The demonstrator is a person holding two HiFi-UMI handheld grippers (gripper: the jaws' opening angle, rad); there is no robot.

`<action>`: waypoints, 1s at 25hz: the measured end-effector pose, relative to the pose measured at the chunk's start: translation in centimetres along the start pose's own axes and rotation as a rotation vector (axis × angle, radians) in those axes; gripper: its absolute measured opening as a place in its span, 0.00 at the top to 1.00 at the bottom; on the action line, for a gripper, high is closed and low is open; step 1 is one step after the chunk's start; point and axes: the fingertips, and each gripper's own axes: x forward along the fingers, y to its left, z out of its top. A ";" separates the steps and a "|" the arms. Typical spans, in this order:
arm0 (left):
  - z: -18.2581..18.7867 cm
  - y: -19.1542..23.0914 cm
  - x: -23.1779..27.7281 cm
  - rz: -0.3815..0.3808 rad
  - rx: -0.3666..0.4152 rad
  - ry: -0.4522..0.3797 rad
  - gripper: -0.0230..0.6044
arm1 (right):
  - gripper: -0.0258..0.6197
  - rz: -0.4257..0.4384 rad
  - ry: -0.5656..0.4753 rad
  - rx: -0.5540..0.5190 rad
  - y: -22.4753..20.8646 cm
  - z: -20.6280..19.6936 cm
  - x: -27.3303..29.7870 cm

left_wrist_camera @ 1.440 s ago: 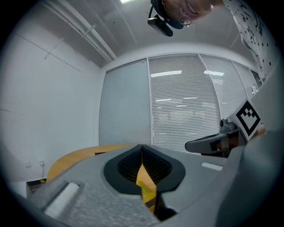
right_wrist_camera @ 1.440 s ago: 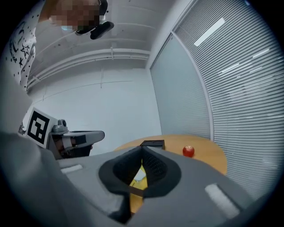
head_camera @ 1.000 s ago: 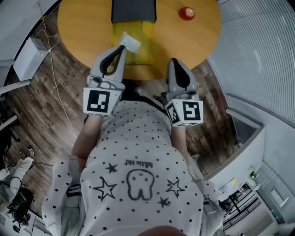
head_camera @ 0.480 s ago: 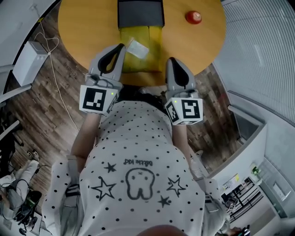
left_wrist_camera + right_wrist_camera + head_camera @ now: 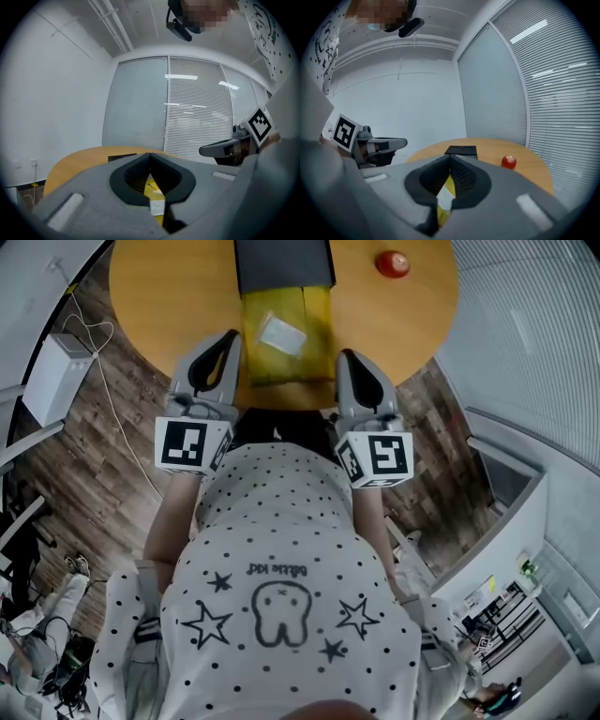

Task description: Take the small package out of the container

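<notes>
- The small package [image 5: 281, 334] is no longer being held. A second ago it was being gripped by the left gripper [image 5: 228, 337] over the yellow bag [image 5: 309, 310]. Now it is being left lying flat on top of that bag, close to the near edge of the table [image 5: 169, 296].
- The left gripper is being drawn back to the table's near edge. Its fingers are being kept together with nothing between them, and the package is only being seen beyond them.
- The right gripper [image 5: 349, 356] is being held at the near edge too, just right of the bag, with its fingers pressed together and empty.
- The package is being shown outside the dark container [image 5: 283, 263] at the far edge, so the task is being judged as done or nearly so.
- A red round thing [image 5: 392, 263] is being left untouched toward the far right edge.
- The round wooden table is being surrounded by a dark plank floor [image 5: 112, 456]. A white box [image 5: 49, 378] with a cable is being seen at the left and a wall of blinds [image 5: 525, 324] at the right.
</notes>
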 end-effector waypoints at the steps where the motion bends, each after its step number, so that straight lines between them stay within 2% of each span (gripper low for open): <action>1: 0.0 0.0 0.0 0.003 0.001 0.001 0.95 | 0.95 0.002 0.001 -0.004 0.0 0.1 0.1; 13: -0.4 -0.5 -0.1 0.026 0.014 -0.010 0.95 | 0.95 0.067 -0.018 -0.022 0.2 0.6 0.8; 25: 0.2 -1.9 1.4 0.013 0.040 -0.007 0.95 | 0.95 0.064 -0.025 -0.007 -1.5 0.6 0.5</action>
